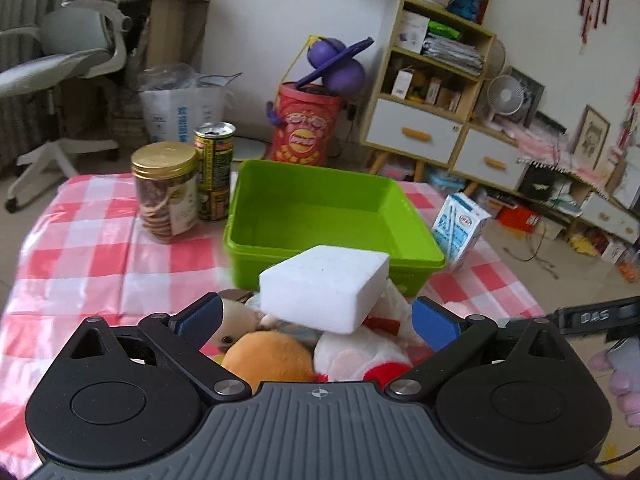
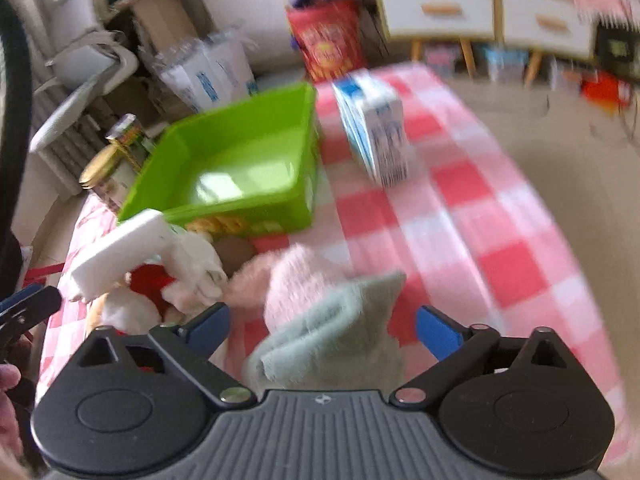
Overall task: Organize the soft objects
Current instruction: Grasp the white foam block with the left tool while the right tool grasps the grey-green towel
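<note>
Right gripper (image 2: 322, 330) jaws apart, clamping nothing; green cloth (image 2: 332, 332) lies between them, long axis pointing ahead; left gripper (image 1: 316, 316) jaws apart over sponge (image 1: 326, 288); bin (image 2: 240, 160) ahead-left.

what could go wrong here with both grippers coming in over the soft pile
1. The white sponge block sits tilted on top of the plush toys; a nudge from the open left gripper might tip it off.
2. The right gripper is open over the grey-green cloth and pink fluffy item and may grab both.
3. The milk carton stands beside the green bin and could be knocked.
</note>
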Demonstrator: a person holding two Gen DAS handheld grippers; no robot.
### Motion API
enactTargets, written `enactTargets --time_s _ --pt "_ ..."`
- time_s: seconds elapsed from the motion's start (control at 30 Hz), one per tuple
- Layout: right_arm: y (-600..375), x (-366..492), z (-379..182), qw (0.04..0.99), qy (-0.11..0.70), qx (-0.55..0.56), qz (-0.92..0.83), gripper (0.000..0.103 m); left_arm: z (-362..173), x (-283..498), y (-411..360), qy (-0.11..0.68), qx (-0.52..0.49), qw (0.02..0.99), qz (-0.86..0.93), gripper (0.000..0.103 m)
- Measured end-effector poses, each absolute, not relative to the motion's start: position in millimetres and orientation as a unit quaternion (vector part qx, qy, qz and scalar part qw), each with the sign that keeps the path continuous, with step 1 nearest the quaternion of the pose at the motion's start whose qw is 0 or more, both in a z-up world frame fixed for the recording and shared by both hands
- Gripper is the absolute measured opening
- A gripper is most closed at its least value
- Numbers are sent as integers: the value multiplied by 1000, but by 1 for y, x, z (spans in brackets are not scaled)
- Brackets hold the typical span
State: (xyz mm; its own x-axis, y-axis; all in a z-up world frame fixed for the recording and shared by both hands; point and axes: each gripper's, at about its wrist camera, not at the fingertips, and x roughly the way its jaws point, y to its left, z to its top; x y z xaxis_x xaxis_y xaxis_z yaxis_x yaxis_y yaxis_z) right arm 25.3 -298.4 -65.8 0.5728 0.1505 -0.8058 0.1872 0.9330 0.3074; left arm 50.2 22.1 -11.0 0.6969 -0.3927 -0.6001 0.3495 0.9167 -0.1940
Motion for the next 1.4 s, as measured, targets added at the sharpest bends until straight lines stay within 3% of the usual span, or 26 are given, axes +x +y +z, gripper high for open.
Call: enactTargets --time_s 0.17,0.33,0.47,0.6,0.63,0.9,1.4 --pt "-316 31 -91 827 498 261 -29 63 -23 63 25 330 -56 921 -202 95" --pt "-322 29 -98 816 501 287 -28 42 -28 73 28 329 -80 918 -206 89" --pt "-323 29 -98 812 500 300 -23 18 -29 75 26 331 -82 917 -209 67" --pt "-320 25 -92 822 489 290 -19 2 -29 74 22 329 -77 917 -213 45" --pt "-319 24 -89 826 486 286 -19 0 -28 73 22 331 -81 915 -214 44" --pt "-314 18 -73 845 457 277 -10 0 -27 73 26 335 -88 915 -205 31" --pt "-305 17 -46 870 402 286 10 0 -21 71 37 342 -115 912 -197 30"
